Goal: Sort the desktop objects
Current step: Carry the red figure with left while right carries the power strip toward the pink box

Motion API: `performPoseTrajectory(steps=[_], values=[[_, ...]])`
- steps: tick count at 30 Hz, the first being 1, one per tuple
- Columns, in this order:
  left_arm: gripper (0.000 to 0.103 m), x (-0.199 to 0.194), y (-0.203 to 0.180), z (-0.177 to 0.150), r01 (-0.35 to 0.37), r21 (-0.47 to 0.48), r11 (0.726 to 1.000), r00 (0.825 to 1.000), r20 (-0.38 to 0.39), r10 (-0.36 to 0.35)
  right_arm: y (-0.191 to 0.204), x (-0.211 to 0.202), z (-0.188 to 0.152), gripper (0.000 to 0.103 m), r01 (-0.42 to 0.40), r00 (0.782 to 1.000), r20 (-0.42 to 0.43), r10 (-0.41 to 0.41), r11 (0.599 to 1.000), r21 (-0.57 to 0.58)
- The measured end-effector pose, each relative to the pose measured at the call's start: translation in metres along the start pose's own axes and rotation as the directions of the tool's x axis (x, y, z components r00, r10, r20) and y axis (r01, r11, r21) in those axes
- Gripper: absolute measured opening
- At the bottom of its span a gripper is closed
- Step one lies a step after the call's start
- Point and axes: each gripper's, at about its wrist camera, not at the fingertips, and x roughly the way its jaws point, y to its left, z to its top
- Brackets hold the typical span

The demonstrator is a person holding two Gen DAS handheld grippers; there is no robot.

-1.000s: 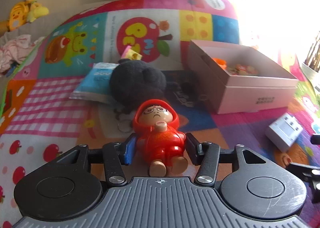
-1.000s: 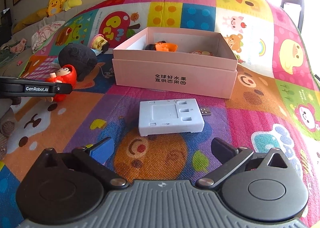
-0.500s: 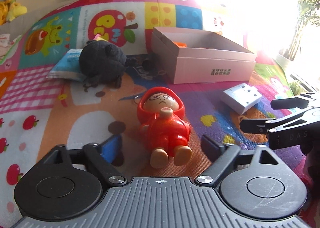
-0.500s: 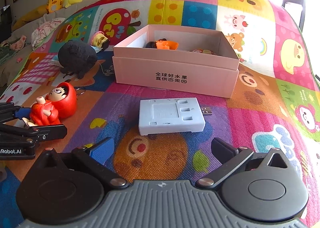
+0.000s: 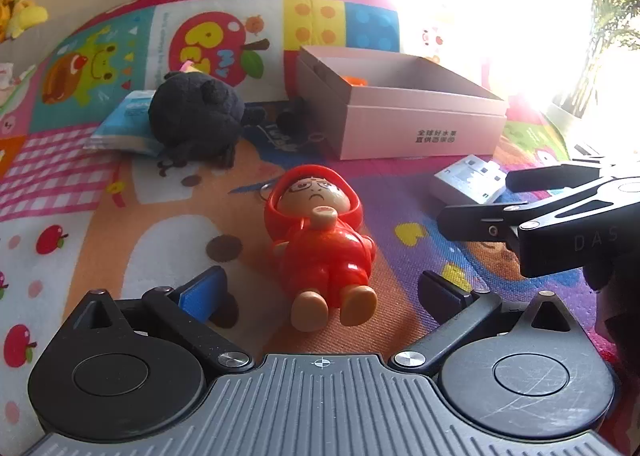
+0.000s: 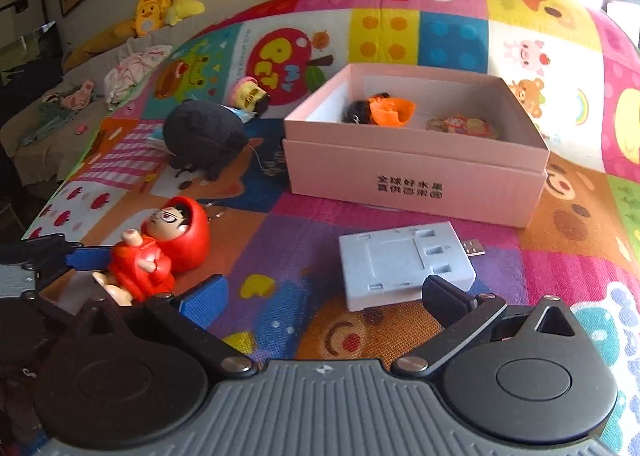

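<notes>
Two grippers in view, both empty. Your left gripper (image 5: 322,288) had the red hooded plastic figurine (image 5: 320,240) clamped a second ago; its jaws are now opening to their widest, and the figurine lies on its back between them, feet toward the gripper, touching neither pad. It was also carried from beside the black plush toy (image 5: 196,119) to a spot nearer the open pink cardboard box (image 5: 416,127). Reading: a release onto the mat, short of the box, so the figurine is not yet sorted. You will need a fresh grasp, or a hand-over, to get it in.

Your right gripper (image 6: 324,294) hangs with its jaws wide apart, nothing between the pads. The pale grey flat USB adapter (image 6: 404,262) lies just ahead of its right finger, untouched. Seen from the right wrist, the figurine sits off to the left of that gripper, near the left gripper's blue pad.

Box contents so far: an orange item and a flat printed piece; the rest is hard to make out.

Surface: a soft patchwork play mat (image 6: 440,35) with cartoon fruit and animals, no bare desk showing. Beyond the plush lie a blue packet (image 5: 124,123) and a small yellow-pink toy (image 6: 250,95). Room: yellow plush toys (image 6: 160,11) on a couch at the far left, framed pictures on the wall, strong window glare at the right.
</notes>
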Motion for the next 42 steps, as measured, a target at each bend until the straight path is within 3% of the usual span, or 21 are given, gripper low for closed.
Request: performPoseTrajectory(steps=[4,8,16,19,21,24,27,31,34,40,42], values=[[0.103,0.001,-0.002,0.000,-0.009,0.013,1.000,1.000,-0.007,0.009,0.003,-0.006,0.001,0.103,0.107,0.993,0.045,-0.105,0.993,-0.049],[0.103,0.001,-0.002,0.000,-0.009,0.016,1.000,1.000,-0.009,0.009,-0.015,0.000,0.001,0.103,0.149,0.989,0.018,-0.148,0.989,-0.025],[0.103,0.001,-0.002,0.001,-0.005,0.009,1.000,1.000,-0.005,0.005,-0.037,0.026,0.011,0.103,0.059,0.996,-0.068,-0.052,0.992,0.108],[0.103,0.001,-0.002,0.001,-0.006,0.010,1.000,1.000,-0.005,0.006,-0.028,0.020,0.011,0.103,-0.054,0.996,-0.070,0.060,0.995,0.087],[0.103,0.001,-0.002,0.001,-0.008,0.012,1.000,1.000,-0.005,0.008,-0.019,0.009,0.009,0.103,-0.086,0.995,-0.051,0.089,0.995,0.049],[0.103,0.001,-0.002,0.001,-0.009,0.012,1.000,1.000,-0.004,0.010,-0.008,0.002,0.009,0.103,0.006,1.000,-0.031,-0.005,1.000,0.010],[0.103,0.000,-0.002,0.001,-0.007,0.011,1.000,1.000,-0.004,0.008,-0.012,0.011,0.010,0.103,0.084,0.995,-0.054,-0.080,0.994,0.073],[0.103,0.000,-0.002,0.001,-0.003,0.004,1.000,1.000,-0.001,0.003,-0.017,0.028,0.012,0.103,0.128,0.989,-0.090,-0.114,0.977,0.172],[0.103,-0.001,-0.001,0.001,0.001,-0.001,1.000,1.000,0.002,-0.001,-0.014,0.035,0.016,0.103,0.146,0.987,-0.089,-0.132,0.973,0.177],[0.103,-0.001,-0.001,0.001,-0.004,0.006,1.000,1.000,-0.001,0.004,0.000,0.045,0.020,0.102,0.148,0.986,-0.097,-0.138,0.984,0.104],[0.103,0.001,-0.003,0.001,-0.019,0.024,1.000,1.000,-0.009,0.019,0.003,0.044,0.019,0.096,0.164,0.983,-0.096,-0.157,0.984,0.074]])
